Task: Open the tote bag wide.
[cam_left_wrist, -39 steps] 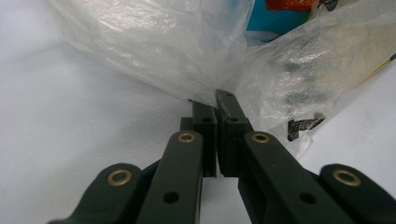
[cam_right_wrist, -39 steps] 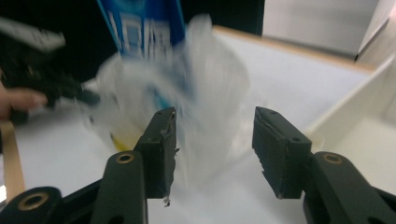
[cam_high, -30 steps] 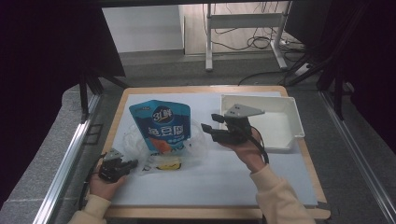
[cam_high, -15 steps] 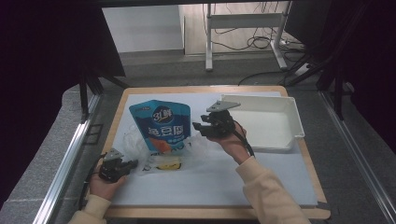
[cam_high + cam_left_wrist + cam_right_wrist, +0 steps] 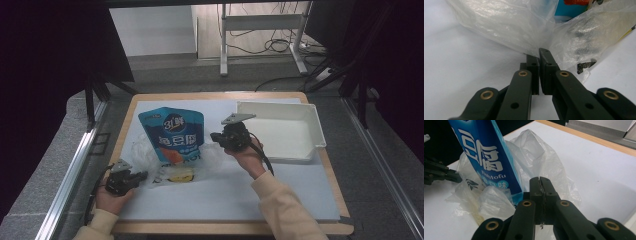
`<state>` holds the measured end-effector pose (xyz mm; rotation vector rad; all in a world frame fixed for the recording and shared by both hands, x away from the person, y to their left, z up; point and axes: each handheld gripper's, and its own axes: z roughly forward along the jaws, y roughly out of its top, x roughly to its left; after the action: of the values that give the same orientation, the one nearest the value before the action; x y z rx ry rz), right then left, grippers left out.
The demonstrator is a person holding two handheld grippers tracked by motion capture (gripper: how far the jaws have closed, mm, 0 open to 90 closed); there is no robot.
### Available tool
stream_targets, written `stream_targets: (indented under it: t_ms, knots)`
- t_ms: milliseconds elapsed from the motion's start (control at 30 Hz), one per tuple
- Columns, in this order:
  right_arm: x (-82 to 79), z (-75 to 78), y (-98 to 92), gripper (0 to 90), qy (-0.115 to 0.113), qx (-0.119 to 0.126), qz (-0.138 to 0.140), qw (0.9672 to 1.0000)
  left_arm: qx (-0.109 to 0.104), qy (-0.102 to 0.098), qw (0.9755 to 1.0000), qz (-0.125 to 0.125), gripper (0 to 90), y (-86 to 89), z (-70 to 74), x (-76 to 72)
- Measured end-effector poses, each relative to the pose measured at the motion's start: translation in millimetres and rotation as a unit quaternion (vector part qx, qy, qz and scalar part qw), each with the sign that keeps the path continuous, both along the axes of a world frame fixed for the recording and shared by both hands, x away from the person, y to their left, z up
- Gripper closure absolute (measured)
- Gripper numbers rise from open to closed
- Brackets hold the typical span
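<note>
A blue snack pouch (image 5: 171,135) stands partly inside a clear plastic bag (image 5: 150,152) on the white mat. At the bag's near left corner, my left gripper (image 5: 142,175) is shut on the film, which bunches at its tips (image 5: 540,53). My right gripper (image 5: 216,136) is at the bag's right side beside the pouch (image 5: 486,157). Its jaws have just been closing and now stand together (image 5: 540,182) on a fold of the bag (image 5: 544,162). A yellow item (image 5: 180,173) lies inside the bag near its bottom.
A white tray (image 5: 312,125) stands at the back right of the wooden table, just right of my right hand. The white mat (image 5: 225,200) covers most of the tabletop. A metal rail (image 5: 75,165) runs along the table's left side.
My right gripper moved left and down from the tray's edge to the bag beside the pouch, and its jaws closed. The left gripper held still.
</note>
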<state>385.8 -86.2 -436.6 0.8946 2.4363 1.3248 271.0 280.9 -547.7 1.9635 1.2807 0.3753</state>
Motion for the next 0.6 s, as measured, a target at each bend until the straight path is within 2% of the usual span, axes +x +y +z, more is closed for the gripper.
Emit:
stream_targets:
  t_ms: [433,533,600]
  knots:
    - [-3.7,-2.8,-2.8,88.7,-0.009,0.001,0.002,1.0000,0.000,-0.004,1.0000,-0.001,80.7,0.7,-0.6,-2.6]
    - [-4.7,-2.4,-2.6,88.7,-0.009,0.002,0.004,0.9999,0.000,-0.005,1.0000,0.004,76.0,0.6,0.5,-6.6]
    - [-5.1,-2.2,-2.5,88.7,-0.010,0.003,0.006,0.9999,0.001,-0.009,0.9999,0.006,67.7,-0.3,1.9,-8.9]
